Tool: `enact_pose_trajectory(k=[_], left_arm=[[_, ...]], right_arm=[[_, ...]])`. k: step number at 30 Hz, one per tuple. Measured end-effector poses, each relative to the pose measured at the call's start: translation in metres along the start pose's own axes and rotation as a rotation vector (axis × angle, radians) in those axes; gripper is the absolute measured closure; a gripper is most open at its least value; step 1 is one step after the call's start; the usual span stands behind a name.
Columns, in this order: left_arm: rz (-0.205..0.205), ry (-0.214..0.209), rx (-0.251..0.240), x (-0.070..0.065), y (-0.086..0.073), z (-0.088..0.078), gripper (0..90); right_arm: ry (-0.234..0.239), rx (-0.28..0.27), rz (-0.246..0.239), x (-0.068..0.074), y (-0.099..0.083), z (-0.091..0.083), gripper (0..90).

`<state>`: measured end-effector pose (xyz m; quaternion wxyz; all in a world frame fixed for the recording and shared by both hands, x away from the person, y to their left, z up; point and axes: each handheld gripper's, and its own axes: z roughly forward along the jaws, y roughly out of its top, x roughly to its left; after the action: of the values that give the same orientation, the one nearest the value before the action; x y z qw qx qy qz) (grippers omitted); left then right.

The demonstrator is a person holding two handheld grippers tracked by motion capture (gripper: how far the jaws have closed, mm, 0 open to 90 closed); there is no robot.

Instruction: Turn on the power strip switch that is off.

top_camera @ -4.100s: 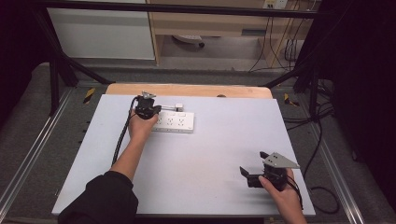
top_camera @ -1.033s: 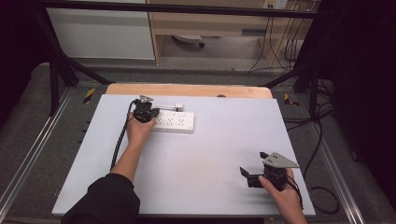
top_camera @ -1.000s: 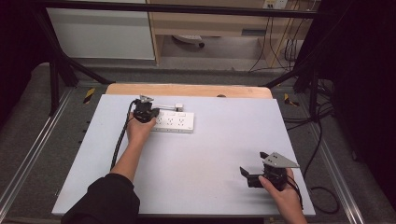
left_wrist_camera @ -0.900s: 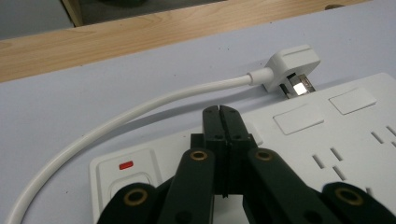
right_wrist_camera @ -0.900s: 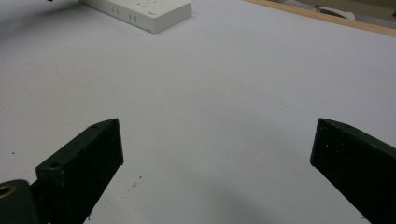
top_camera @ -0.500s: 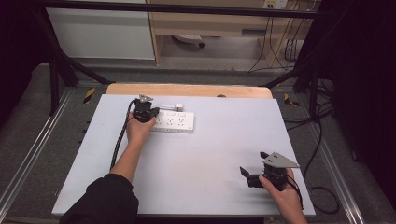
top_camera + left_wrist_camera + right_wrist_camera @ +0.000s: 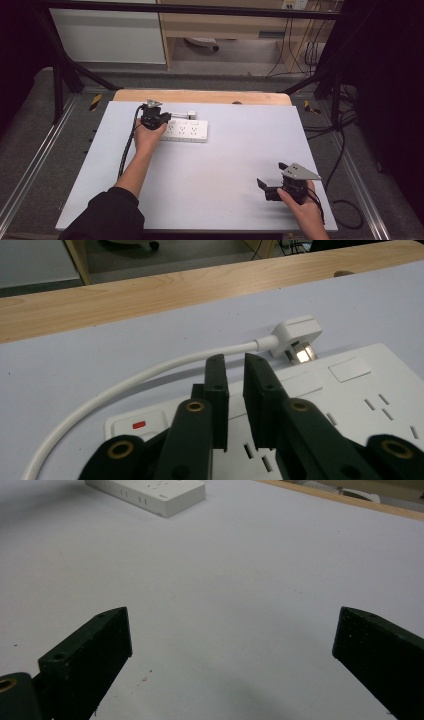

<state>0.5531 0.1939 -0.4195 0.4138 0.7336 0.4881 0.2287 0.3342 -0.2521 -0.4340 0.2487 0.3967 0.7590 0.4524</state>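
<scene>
Power strip (image 7: pixel 184 130) | sits around 11 o'clock on the table (image 7: pixel 225 170) | rigid plastic, lightish, probably slides | grab the long sides, not the cord (image 7: pixel 125 385) | left gripper (image 7: pixel 235 371) just cracking open over it, holding nothing | right gripper (image 7: pixel 232 635) spread wide

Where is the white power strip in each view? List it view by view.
High view: power strip left of centre, towards the far side.
Left gripper view: power strip lower right, beneath the jaws.
Right gripper view: power strip top left.
Shared landmark: wooden edge behind it.
</scene>
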Motion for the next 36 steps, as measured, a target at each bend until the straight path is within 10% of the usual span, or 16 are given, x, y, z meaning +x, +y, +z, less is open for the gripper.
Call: enact_pose_trajectory(k=[15,36], left_arm=[[-0.043,0.003,-0.023,-0.001,0.007,-0.013,15.0],[-0.016,0.011,-0.022,0.003,0.015,-0.046,13.0]], right_arm=[[0.004,0.002,0.001,0.000,0.000,0.000,2.9],[0.013,-0.006,-0.003,0.000,0.001,-0.001,2.2]])
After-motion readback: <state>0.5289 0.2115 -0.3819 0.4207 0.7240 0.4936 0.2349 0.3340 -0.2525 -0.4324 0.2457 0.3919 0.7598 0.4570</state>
